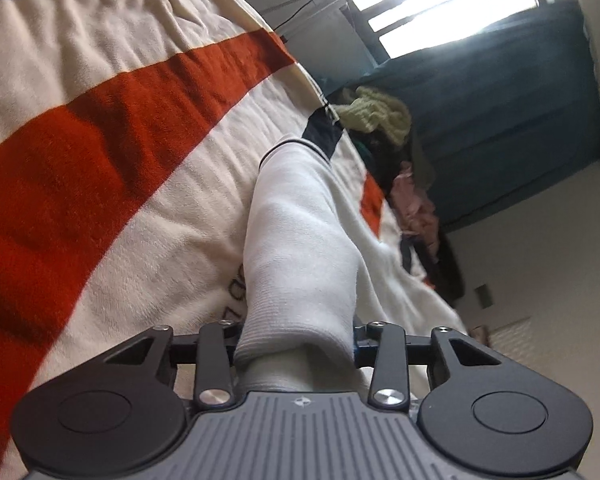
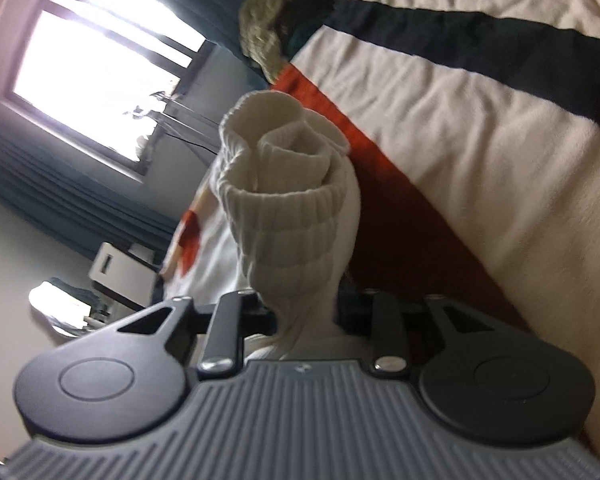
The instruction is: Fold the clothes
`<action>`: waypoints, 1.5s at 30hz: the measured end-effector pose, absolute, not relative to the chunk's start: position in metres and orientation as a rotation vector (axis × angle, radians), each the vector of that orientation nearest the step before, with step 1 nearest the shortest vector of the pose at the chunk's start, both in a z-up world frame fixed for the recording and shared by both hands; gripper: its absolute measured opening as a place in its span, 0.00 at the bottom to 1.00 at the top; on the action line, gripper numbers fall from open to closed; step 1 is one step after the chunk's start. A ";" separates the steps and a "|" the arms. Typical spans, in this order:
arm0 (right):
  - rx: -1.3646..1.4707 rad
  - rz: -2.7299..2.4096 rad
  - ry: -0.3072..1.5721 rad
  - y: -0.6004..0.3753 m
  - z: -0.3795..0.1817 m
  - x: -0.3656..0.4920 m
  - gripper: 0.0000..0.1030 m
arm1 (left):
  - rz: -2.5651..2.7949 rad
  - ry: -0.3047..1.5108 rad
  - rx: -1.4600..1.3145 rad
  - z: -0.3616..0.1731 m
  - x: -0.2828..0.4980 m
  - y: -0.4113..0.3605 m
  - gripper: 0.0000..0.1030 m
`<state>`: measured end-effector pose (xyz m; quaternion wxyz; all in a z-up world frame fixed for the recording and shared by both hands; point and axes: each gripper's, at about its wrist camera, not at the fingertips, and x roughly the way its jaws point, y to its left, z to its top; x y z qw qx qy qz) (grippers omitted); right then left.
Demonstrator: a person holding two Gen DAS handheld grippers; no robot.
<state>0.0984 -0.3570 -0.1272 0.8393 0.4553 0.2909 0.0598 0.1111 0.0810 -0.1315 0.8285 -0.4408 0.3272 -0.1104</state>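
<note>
The left claw [image 1: 296, 344] is clamped on one end of a white sock [image 1: 296, 240], which stretches toward 12 o'clock over the striped blanket [image 1: 100, 120] on the bed. The right claw [image 2: 304, 316] pinches the sock's ribbed cuff [image 2: 284, 184], bunched and rolled. A clothes pile [image 1: 384, 120] lies at 1 o'clock beside the teal curtain [image 1: 500, 100].
</note>
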 end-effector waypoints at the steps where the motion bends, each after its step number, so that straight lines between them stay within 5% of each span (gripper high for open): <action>1: 0.966 0.132 0.608 -0.357 -0.125 0.095 0.29 | -0.237 0.689 -0.947 -0.130 0.109 0.082 0.38; 16: 0.954 0.134 0.592 -0.355 -0.117 0.082 0.28 | -0.250 0.670 -0.938 -0.123 0.095 0.085 0.37; 28: 0.966 0.190 0.391 -0.376 -0.044 0.083 0.28 | -0.347 0.618 -0.991 -0.067 0.106 0.066 0.36; 45: 0.890 0.069 0.110 -0.559 0.023 0.212 0.28 | -0.585 0.634 -0.819 0.020 0.349 -0.170 0.35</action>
